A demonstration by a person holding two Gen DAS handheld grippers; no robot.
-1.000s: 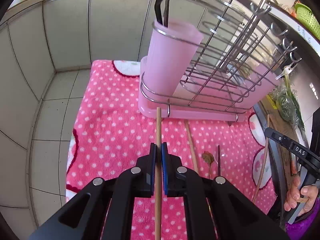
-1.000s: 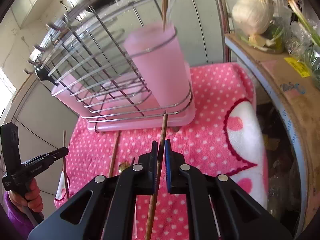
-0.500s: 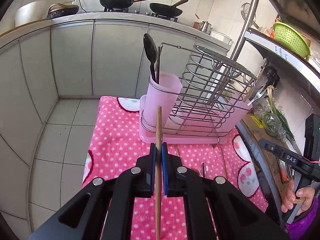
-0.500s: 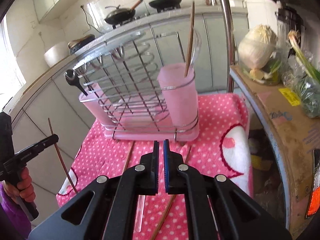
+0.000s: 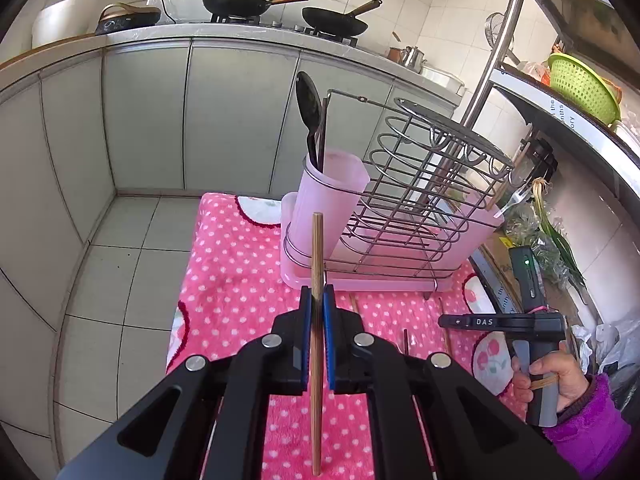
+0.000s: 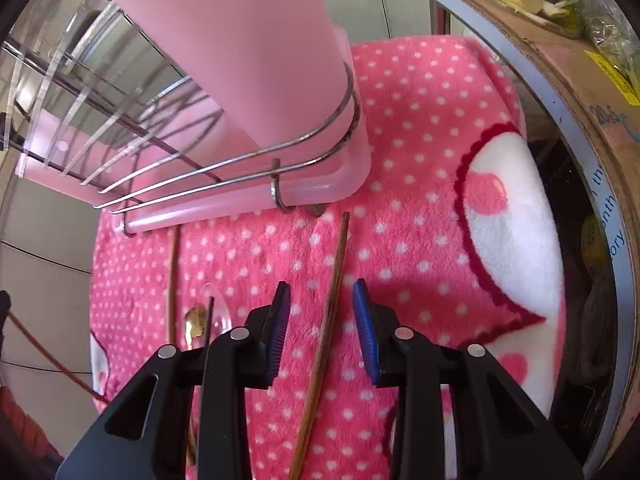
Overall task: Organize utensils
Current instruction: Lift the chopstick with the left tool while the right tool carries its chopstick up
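Note:
My left gripper is shut on a wooden chopstick, which points up in front of the pink cup. That cup holds a black spoon at the left end of the wire rack. My right gripper hangs low over the pink dotted cloth, and its jaws are opening. A brown chopstick lies on the cloth between the blue pads, apart from both. The left wrist view shows the right gripper from the side, held by a hand.
Another chopstick, a gold spoon and a clear spoon lie on the cloth left of my right gripper. The rack's pink tray stands just beyond. A cardboard-edged shelf with greens borders the right side.
My right gripper dropped low over the cloth and parted its jaws around a lying chopstick; a second ago it held one. My left gripper rose and drew back from the rack with its chopstick.

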